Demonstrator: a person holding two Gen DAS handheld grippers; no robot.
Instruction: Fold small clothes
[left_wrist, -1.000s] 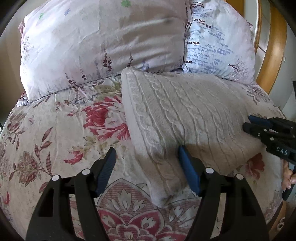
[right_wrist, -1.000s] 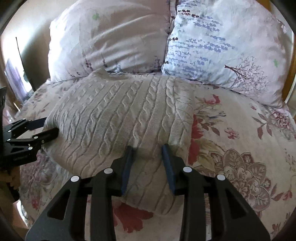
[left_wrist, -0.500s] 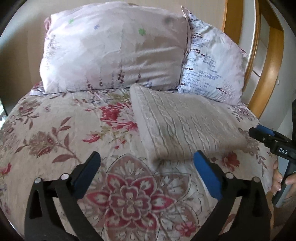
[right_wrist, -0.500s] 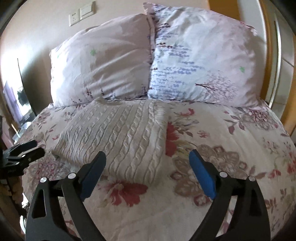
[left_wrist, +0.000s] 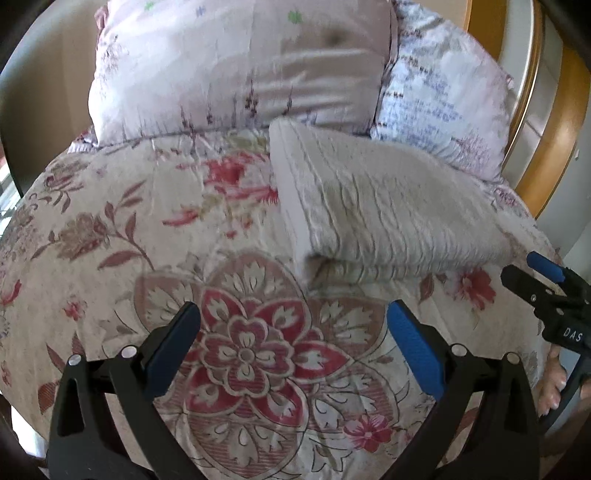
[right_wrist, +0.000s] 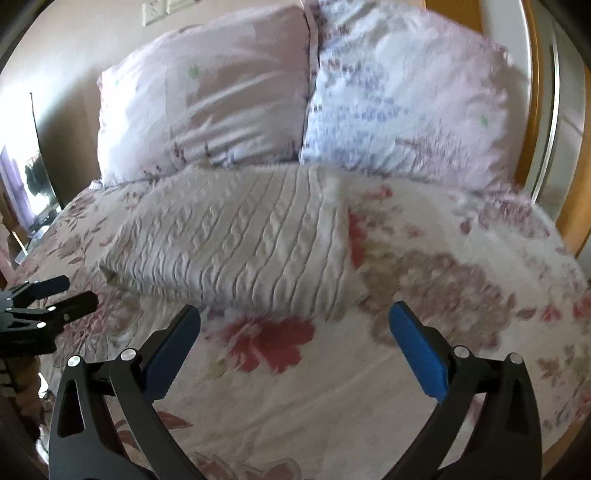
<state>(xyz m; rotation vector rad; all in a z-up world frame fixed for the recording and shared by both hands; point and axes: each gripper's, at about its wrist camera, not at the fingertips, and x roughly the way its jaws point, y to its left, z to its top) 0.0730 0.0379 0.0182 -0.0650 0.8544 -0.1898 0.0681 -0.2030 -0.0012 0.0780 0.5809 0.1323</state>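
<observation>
With the sweater (left_wrist: 388, 214) lying folded on the bed (left_wrist: 147, 229) near the pillows (right_wrist: 303, 92), both grippers, left (left_wrist: 295, 347) and right (right_wrist: 295, 343), hover short of it, jaws spread, empty. Fold looks done; next, maybe a tidy press.

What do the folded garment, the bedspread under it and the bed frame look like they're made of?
Folded sweater: chunky cable knit, likely wool or acrylic yarn; raised braided ribs, matte cream-grey surface.
Bedspread: thin woven cloth, probably cotton or a blend; printed red flowers, fine creases, little sheen.
Headboard: appears to be varnished wood; warm orange tone, smooth curved glossy rail.
</observation>
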